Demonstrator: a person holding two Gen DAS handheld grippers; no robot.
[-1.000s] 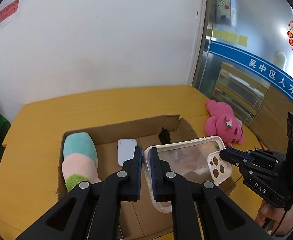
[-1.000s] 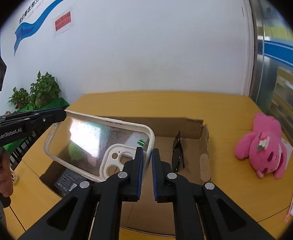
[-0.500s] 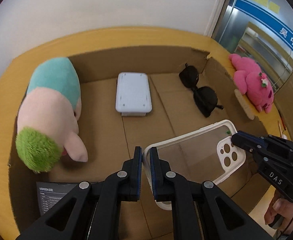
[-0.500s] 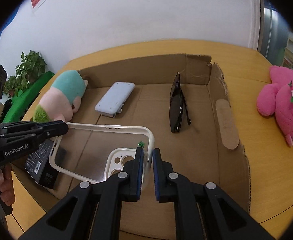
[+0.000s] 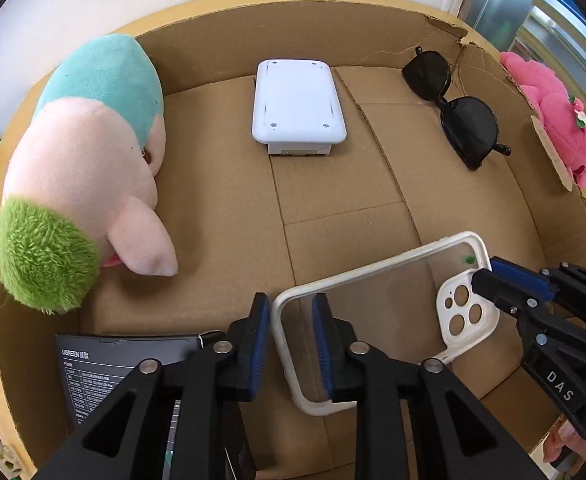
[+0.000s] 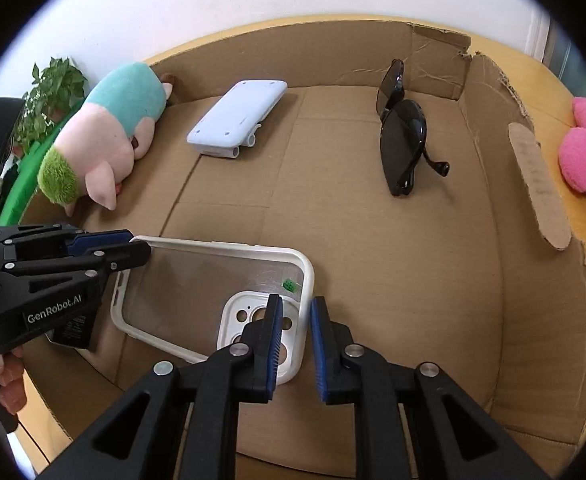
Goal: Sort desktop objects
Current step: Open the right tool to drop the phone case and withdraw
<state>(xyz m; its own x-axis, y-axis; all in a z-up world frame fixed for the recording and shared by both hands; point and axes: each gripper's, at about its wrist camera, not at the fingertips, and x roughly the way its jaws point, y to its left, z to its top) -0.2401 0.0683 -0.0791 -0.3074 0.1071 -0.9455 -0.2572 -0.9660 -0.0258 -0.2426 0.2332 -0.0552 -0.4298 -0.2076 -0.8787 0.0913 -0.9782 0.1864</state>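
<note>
Both jaws are opening around the phone case (image 5: 377,300); if lifted now, its rim is snagged by the left gripper (image 5: 291,334) or right gripper (image 6: 295,336).

Left tool (image 5: 291,340): lower centre of left wrist view, pointing steeply down; jaws opening, blue pads apart.
Left tool, other view (image 6: 141,246): enters from left edge, fingers reaching toward centre.
Left hand (image 6: 1,376): fingertips at lower left edge, around the handle.
Right tool (image 6: 295,344): lower centre of right wrist view, angled down; jaws opening, pads apart.
Right tool, other view (image 5: 483,276): enters from lower right.
Right hand (image 5: 561,444): partly visible at lower right corner.
</note>
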